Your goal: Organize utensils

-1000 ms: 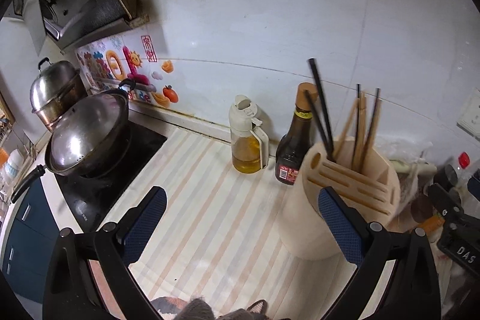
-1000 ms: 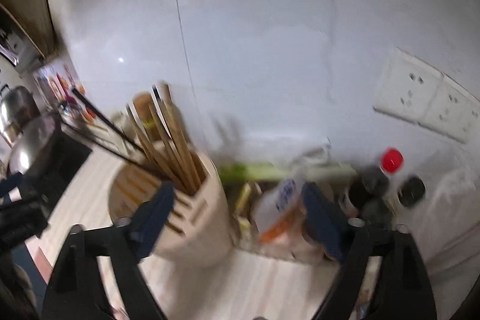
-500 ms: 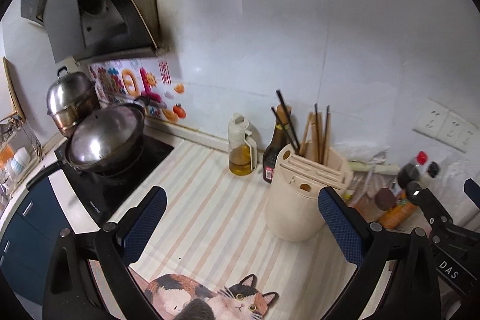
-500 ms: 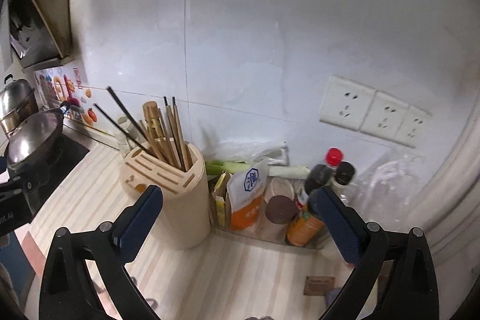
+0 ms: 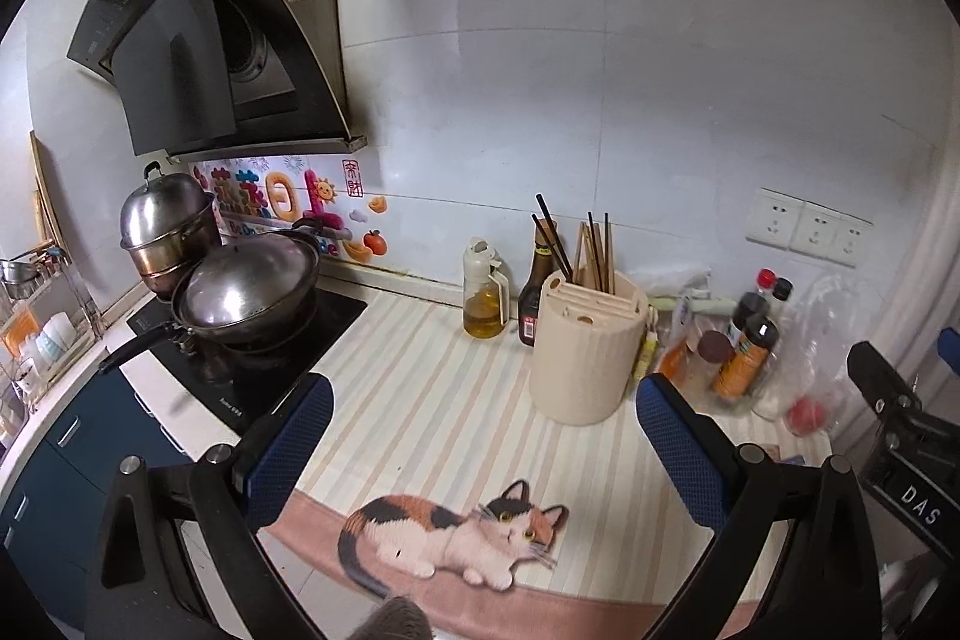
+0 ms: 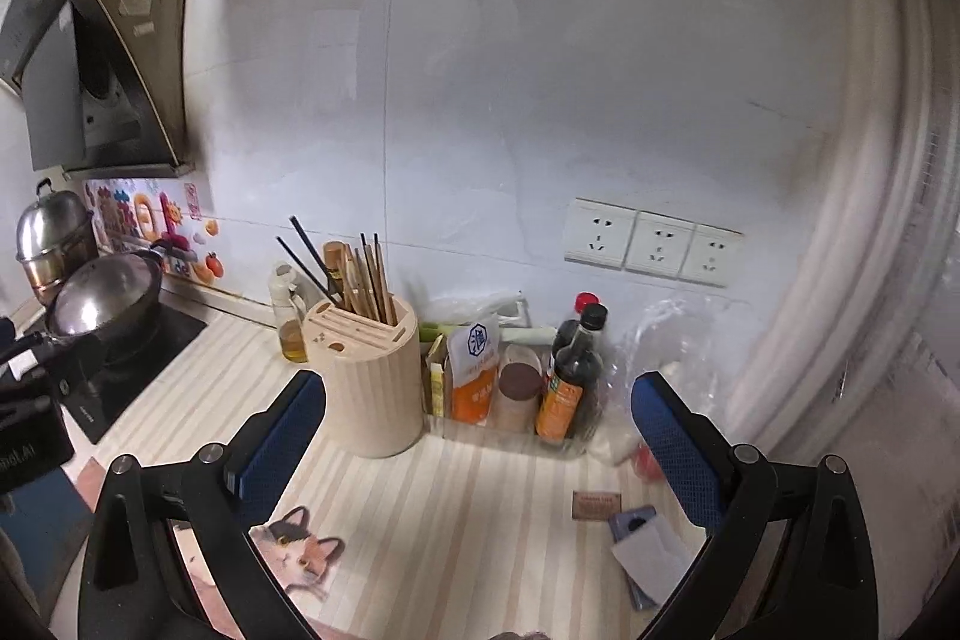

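cream holder [image 5: 585,349], striped mat [image 5: 432,388]

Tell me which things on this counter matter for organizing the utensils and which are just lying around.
For the job:
- chopsticks
- beige utensil holder
- left gripper and right gripper, both open and holding nothing

Just lying about:
- oil dispenser
- dark sauce bottle
- wok
- steel pot
- condiment bottles
- cat-print mat

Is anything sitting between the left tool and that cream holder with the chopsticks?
Nothing visible. Only bare striped counter mat lies between the open left tool and the utensil holder. The oil bottle and sauce bottle stand behind it.
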A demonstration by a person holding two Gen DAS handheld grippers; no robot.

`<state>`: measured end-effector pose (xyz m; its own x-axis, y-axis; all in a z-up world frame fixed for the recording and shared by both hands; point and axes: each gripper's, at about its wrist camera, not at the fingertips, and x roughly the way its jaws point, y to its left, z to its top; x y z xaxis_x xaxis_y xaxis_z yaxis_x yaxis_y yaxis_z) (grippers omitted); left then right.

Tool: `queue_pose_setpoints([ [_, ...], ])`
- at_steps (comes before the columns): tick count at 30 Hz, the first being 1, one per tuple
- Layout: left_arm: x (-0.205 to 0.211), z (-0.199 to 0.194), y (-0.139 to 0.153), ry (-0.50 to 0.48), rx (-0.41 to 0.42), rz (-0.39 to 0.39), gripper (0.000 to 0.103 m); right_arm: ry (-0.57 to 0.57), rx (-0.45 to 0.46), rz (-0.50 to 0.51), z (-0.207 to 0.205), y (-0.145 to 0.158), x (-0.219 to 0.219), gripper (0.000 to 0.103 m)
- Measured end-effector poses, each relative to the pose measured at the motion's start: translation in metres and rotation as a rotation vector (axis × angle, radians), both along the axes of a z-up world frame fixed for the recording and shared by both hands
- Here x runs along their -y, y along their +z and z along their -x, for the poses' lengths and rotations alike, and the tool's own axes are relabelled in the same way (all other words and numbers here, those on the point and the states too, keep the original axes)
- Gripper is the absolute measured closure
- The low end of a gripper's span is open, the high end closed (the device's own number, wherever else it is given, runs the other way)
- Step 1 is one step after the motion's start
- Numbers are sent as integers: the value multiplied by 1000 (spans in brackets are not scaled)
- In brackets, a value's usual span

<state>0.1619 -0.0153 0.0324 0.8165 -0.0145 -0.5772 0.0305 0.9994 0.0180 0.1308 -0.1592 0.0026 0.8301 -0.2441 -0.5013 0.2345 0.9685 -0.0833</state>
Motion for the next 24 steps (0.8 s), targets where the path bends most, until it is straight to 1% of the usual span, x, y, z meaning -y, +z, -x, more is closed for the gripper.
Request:
queue_pose_setpoints([
  [5, -4, 32, 12, -19, 16, 7, 0, -10, 23, 7, 44, 17, -13, 0],
  [11, -5, 56, 23, -14, 47, 15, 0, -12, 50, 9, 78, 33, -17, 0],
  [15, -3, 63, 27, -3, 59, 25, 0, -4, 70, 21, 89, 39, -16, 0],
  [24, 7, 69, 28, 13, 63, 20, 0, 13, 73, 12, 96, 42, -5, 0],
])
